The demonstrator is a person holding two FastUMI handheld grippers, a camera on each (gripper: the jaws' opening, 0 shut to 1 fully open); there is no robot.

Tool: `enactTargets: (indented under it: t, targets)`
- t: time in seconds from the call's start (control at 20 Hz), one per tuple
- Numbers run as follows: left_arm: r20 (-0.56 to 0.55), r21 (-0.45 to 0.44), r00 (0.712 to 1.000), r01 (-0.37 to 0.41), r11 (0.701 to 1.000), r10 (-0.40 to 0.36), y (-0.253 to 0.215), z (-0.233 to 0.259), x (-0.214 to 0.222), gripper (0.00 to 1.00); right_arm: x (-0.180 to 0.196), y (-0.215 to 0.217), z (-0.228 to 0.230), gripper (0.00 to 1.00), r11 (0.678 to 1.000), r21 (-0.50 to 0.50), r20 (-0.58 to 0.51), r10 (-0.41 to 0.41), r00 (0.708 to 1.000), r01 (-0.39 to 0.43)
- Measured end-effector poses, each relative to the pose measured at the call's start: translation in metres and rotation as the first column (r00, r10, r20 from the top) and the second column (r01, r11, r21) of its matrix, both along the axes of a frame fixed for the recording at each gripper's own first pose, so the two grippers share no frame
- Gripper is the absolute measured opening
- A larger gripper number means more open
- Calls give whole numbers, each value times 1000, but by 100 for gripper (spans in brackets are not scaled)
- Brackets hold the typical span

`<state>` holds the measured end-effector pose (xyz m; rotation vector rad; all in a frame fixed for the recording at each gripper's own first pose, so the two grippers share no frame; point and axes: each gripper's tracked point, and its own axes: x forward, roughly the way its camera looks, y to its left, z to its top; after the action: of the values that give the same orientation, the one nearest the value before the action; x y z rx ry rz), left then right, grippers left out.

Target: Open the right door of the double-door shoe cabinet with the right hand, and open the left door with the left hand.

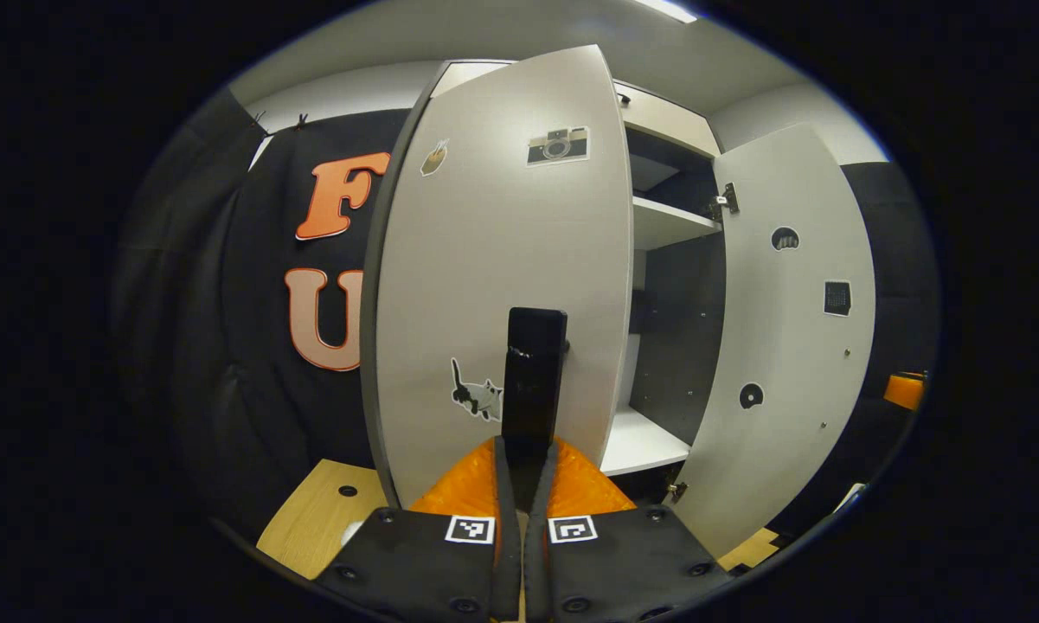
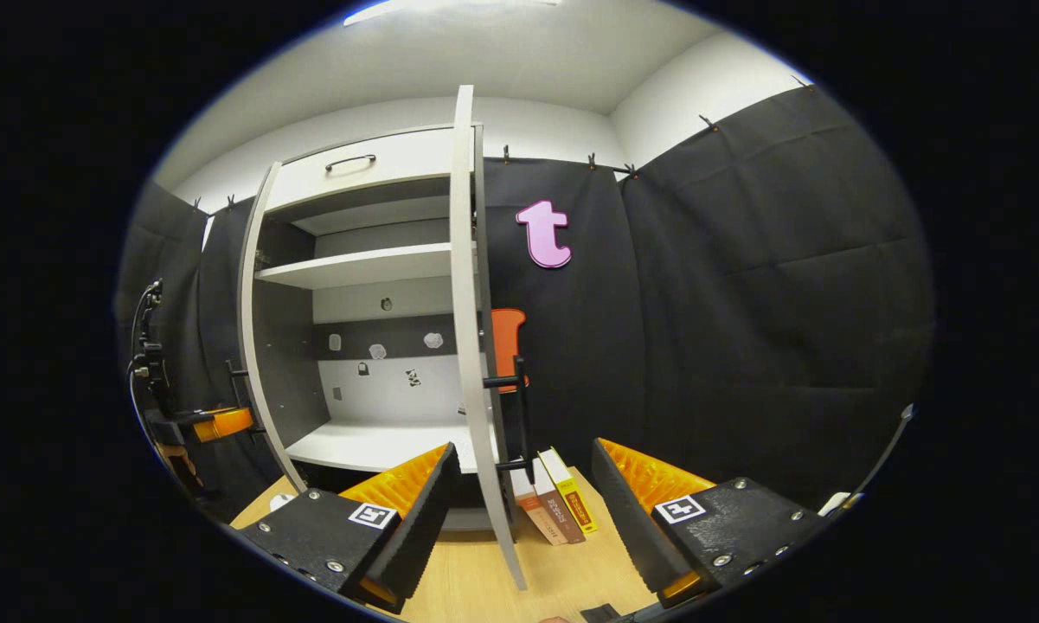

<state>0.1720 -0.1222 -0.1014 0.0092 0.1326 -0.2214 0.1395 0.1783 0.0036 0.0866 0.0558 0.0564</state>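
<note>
Against black cloth, the shoe cabinet (image 2: pixel 372 260) stands open; left gripper (image 1: pixel 523 472) clenches the left door's upright handle (image 1: pixel 534 372), right gripper (image 2: pixel 523 493) gapes astride the right door's edge (image 2: pixel 476 346).

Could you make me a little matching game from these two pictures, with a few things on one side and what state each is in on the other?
Things:
1. left gripper
2. right gripper
3. left door
4. books

States:
A. lying on the wooden floor
B. fingers spread apart
C. swung open, stickers on its front
D. closed on a black handle

Pairs: 1-D, 2-B, 3-C, 4-A
</note>
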Motion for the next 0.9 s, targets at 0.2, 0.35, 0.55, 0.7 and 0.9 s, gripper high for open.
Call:
enactTargets:
  t: [0.2, 0.35, 0.55, 0.7, 0.9]
  targets:
    - [0, -8, 1000, -9, 1000, 9, 13, 3, -12, 7, -1, 24, 4, 93, 999, 9, 5, 36, 999, -36]
    - [4, -8, 1000, -19, 1000, 19, 15, 3, -12, 7, -6, 32, 5, 93, 999, 4, 8, 50, 999, -50]
    - [12, 2, 999, -44, 999, 44, 28, 4, -15, 7, -9, 43, 1, 93, 998, 10, 1, 56, 998, -56]
    - [15, 2, 998, -61, 998, 61, 33, 5, -17, 7, -11, 53, 5, 93, 997, 9, 1, 71, 997, -71]
    - [23, 35, 997, -79, 996, 78, 49, 7, -17, 6, -10, 77, 5, 93, 995, 10, 4, 100, 995, -100]
